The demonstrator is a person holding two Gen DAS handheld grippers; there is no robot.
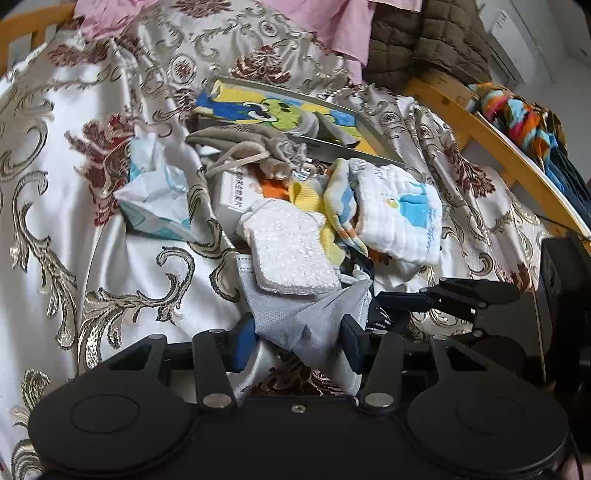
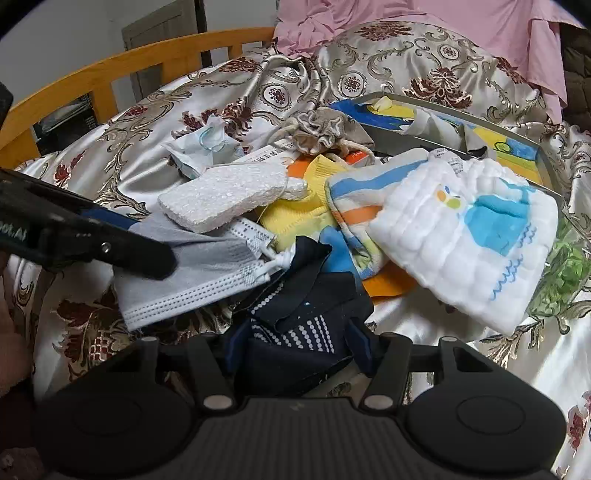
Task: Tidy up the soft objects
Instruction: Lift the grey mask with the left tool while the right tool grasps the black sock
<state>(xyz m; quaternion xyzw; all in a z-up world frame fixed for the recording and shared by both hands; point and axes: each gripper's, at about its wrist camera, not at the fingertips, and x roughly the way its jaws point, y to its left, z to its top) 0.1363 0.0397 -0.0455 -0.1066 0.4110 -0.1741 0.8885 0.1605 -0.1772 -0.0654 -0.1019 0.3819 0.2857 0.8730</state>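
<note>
A pile of soft things lies on a patterned satin bedspread (image 1: 74, 221). A bunched grey face mask (image 1: 295, 321) sits pinched in my left gripper (image 1: 299, 343), which is shut on it; the same mask (image 2: 192, 266) shows flat in the right wrist view. A dark navy sock with white dots (image 2: 295, 317) is held in my right gripper (image 2: 295, 347), shut on it. Just beyond lie a white sponge pad (image 1: 291, 251), a white muslin cloth with a blue whale (image 2: 472, 229), a yellow sock (image 2: 299, 218) and a striped cloth (image 2: 354, 206).
A cartoon-printed tin box (image 1: 295, 114) lies open behind the pile, with a beige drawstring pouch (image 1: 258, 147) in front of it. A crumpled tissue pack (image 1: 155, 192) is to the left. Wooden bed rails (image 2: 110, 74) border the bed. Pink cloth (image 2: 443, 22) is heaped at the back.
</note>
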